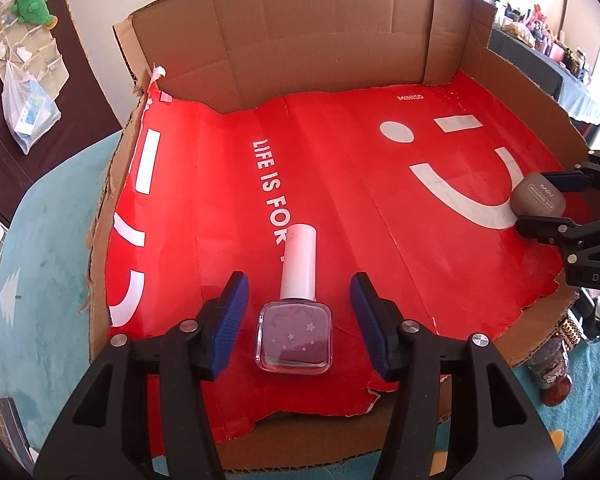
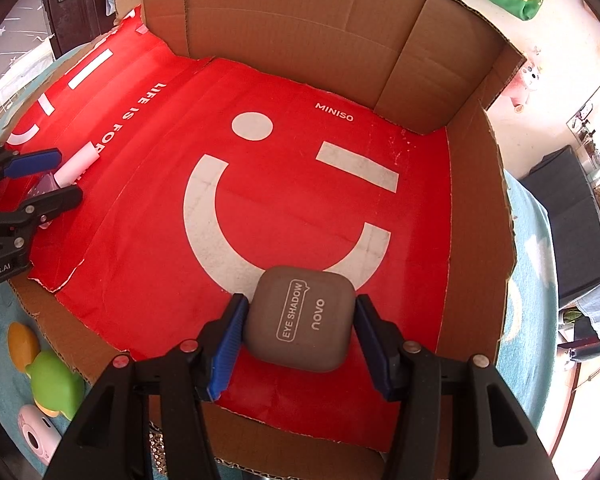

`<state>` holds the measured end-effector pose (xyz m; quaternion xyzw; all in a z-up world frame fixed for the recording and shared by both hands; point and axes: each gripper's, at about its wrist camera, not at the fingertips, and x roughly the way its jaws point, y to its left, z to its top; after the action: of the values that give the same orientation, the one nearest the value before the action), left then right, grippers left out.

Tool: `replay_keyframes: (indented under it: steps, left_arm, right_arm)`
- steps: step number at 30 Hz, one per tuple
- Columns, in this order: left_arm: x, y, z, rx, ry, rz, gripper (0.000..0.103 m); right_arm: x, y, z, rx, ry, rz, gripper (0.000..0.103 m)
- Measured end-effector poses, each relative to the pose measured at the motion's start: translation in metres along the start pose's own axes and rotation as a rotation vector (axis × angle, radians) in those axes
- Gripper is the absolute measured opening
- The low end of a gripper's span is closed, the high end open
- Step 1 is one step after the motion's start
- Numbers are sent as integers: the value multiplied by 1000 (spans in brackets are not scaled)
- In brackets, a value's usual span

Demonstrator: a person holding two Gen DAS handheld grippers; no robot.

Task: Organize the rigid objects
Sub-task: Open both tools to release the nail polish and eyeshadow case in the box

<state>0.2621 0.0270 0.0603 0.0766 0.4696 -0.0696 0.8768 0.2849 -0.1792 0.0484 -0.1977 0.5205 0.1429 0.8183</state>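
Nail polish bottle partly hidden behind left gripper, lettering covered

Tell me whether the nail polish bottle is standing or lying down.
Lying down. The nail polish bottle rests flat on the red liner, its white cap pointing away along the surface.

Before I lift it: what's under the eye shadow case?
The eye shadow case lies on the red sheet, across the end of the white smile mark. The spot right beneath it is covered.
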Motion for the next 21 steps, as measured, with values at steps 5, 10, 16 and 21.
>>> replay_keyframes:
  steps: [5, 10, 16, 21]
  left_arm:
    - [-15, 1, -4, -16, -47, -17, 61]
    - [-42, 2, -11, -31, -129, -24, 68]
    - [-82, 1, -24, -48, -240, -21, 77]
    - [-115, -1, -42, -85, -322, -18, 88]
  right_arm:
    - [-2, 4, -2, 2, -4, -5, 58]
    - [-11, 6, -8, 8, -21, -5, 58]
    - [-53, 7, -21, 51, -135, 27, 70]
    - [-98, 8, -45, 100, -277, 58, 82]
